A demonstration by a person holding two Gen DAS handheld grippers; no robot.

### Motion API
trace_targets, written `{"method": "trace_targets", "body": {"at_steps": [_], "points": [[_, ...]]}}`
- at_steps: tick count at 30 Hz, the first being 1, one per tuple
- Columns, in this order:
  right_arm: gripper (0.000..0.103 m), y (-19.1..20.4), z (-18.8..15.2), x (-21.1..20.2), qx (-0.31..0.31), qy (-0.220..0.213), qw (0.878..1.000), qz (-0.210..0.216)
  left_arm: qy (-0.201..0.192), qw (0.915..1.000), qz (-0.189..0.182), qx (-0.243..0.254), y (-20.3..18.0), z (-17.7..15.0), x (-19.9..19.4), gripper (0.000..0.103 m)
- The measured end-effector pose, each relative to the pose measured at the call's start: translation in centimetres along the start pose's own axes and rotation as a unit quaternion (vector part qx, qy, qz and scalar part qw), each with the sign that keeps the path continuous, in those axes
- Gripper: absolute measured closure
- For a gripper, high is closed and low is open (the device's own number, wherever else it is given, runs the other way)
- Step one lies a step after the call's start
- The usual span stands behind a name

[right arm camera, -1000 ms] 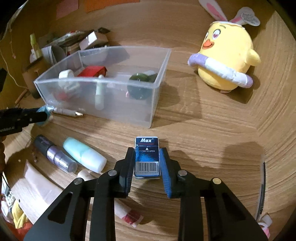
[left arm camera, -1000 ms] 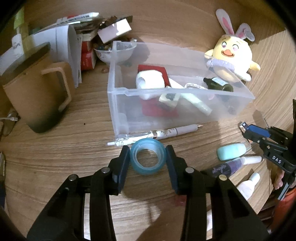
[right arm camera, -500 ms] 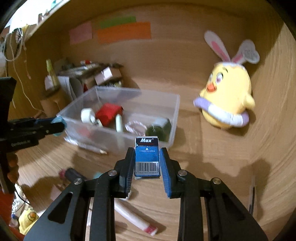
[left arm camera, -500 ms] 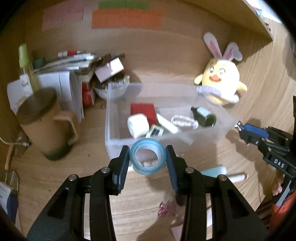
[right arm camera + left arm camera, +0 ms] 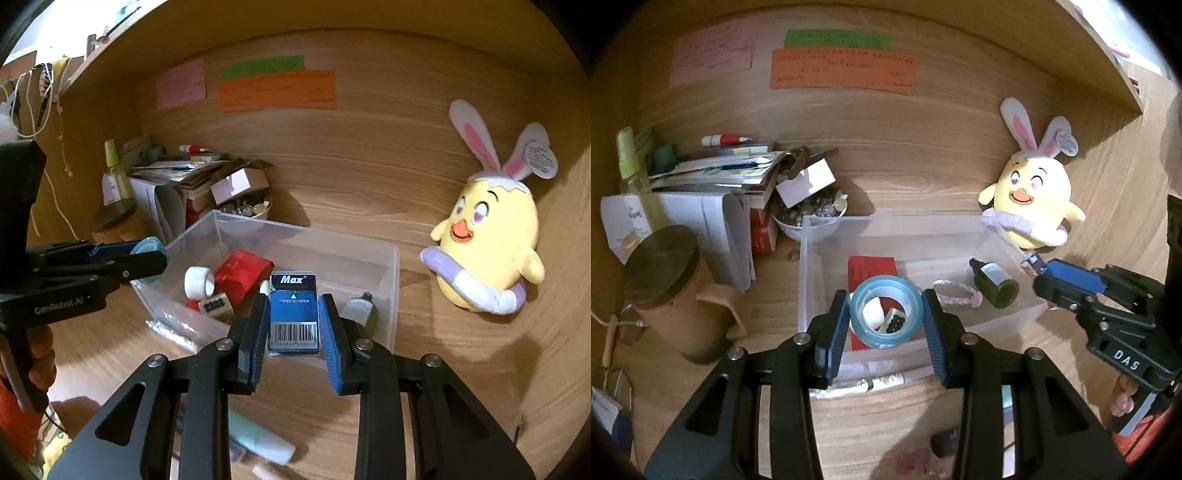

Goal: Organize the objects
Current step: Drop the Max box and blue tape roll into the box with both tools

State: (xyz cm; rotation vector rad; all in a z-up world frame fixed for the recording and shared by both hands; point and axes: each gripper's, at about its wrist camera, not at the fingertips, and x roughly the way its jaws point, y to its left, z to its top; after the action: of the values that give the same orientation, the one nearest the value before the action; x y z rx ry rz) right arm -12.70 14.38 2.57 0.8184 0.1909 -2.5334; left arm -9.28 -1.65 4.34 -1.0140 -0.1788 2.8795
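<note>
Tape roll (image 5: pixel 885 312) and staple box (image 5: pixel 293 314) sit between jaws.

The clear bin (image 5: pixel 812 280) serves as landmark. Inside it, the white roll (image 5: pixel 872 316) and a small printed block (image 5: pixel 894 320) show only through the hole of the blue tape ring (image 5: pixel 885 312); the ring covers the rest. In front of the bin, a pen (image 5: pixel 857 386) is partly hidden by the left gripper (image 5: pixel 885 334). Behind it, writing on the orange note (image 5: pixel 842 72) is too blurred to read. In the right wrist view, a mint tube (image 5: pixel 258 439) before the bin is blurred.
</note>
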Motion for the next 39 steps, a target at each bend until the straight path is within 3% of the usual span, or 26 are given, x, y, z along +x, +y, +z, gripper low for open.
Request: {"method": "trace_targets", "body": {"at_steps": [21,34,39], "points": [[0.078,-0.9,1.3,7.5,-0.005,0.067,0.998,-0.017,0.063,0.9977,0.013,0.022,-0.5,0.6,6.9,0.064],[0.078,-0.9,0.6,9.8,-0.008,0.092,0.995,-0.024,0.063,0.9969,0.024,0.041,-0.6,0.8,7.6,0.064],[0.078,-0.7,0.6,9.7,-0.011,0.097,0.995,-0.025,0.065,0.9971,0.018,0.037,-0.5,0.8,7.4,0.059]]}}
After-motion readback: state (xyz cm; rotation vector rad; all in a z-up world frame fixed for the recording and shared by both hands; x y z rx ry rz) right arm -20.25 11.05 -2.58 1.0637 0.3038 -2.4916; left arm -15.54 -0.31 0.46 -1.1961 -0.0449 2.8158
